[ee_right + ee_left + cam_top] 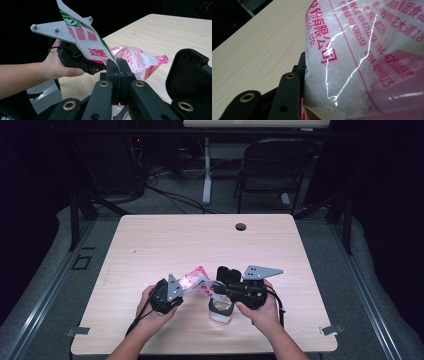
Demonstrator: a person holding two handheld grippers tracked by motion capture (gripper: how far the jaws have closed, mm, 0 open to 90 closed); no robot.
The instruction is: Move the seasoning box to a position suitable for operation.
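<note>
Closest in, right gripper clenched on the edge of one pink-printed bag. Left gripper grasping the same bag's other end. One white cup beneath. Near the table front edge; open wood beyond.

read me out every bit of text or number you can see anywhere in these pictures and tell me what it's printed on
All print is pink, on the bag, in the left gripper view:
"份有限公司"
"GS CO., LTD."
"400-6351558", after small characters too blurred to read
"400-6381558", likewise
"0394-4", then blurred digits
"0394-", then blurred digits, ending "715"
Large characters at the top right: cut off and blurred.
In the right gripper view, the bag's flap shows one big red character, partly hidden.
</note>
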